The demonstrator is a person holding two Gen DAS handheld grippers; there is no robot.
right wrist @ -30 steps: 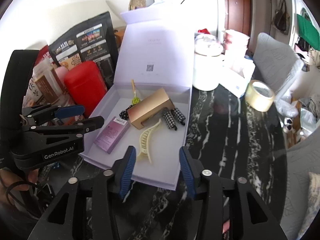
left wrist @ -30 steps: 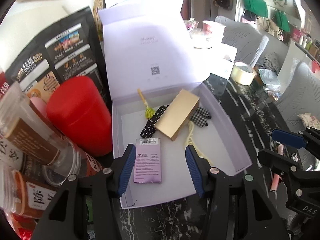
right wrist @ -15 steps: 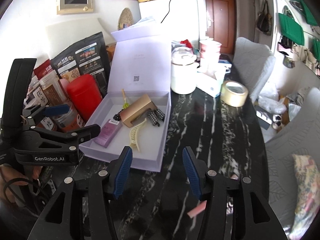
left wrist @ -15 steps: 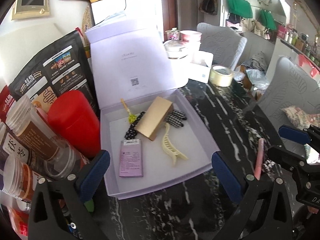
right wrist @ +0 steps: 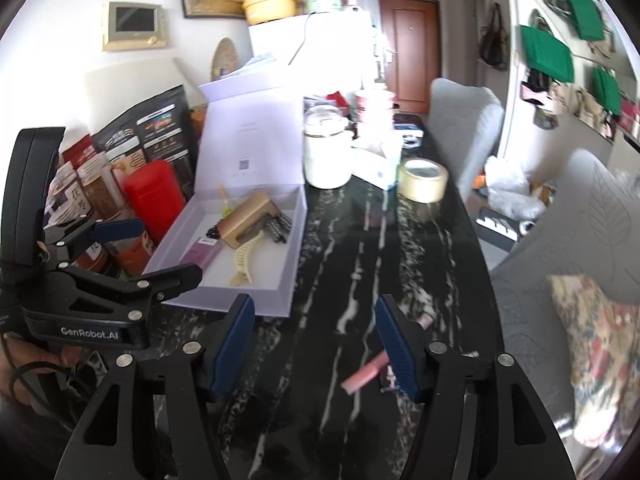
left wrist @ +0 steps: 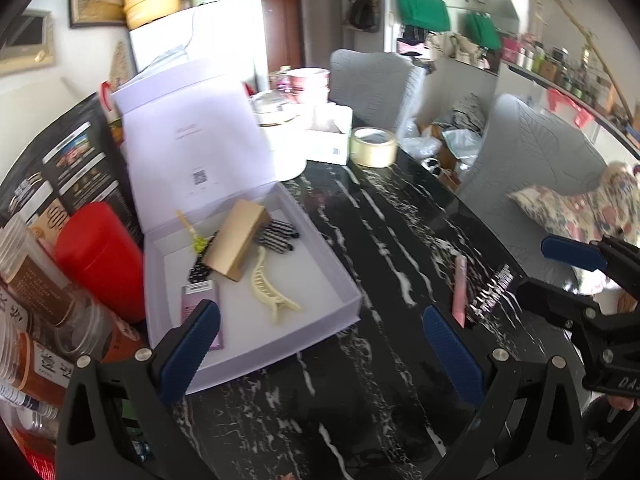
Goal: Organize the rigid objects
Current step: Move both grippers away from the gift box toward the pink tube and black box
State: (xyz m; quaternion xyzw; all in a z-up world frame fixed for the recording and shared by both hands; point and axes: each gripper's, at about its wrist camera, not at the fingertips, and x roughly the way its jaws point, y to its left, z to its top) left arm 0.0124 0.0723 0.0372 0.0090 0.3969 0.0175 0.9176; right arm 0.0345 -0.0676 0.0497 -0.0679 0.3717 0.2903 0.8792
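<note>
At five o'clock of the box (right wrist: 256, 300), the right gripper (right wrist: 316, 346), empty and opening, nears the pink tube (right wrist: 366, 372), which may roll if nudged; left gripper (left wrist: 320, 354) spread, empty.

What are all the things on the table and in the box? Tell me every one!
Gift box: one, pale lilac, lid up, left on the table.
Gold box: one, in the gift box.
Hair claw: one, cream, in the gift box.
Purple card pack: one, in the gift box.
Pink tube: one, on the table, outside the box.
Red canister: one, left of the box.
Tape roll: one, beige, far end.
White jar: one, behind the box.
Marble table: one, black.
Left gripper: black, blue pads, open, holding nothing.
Right gripper: jaws opening, holding nothing.
</note>
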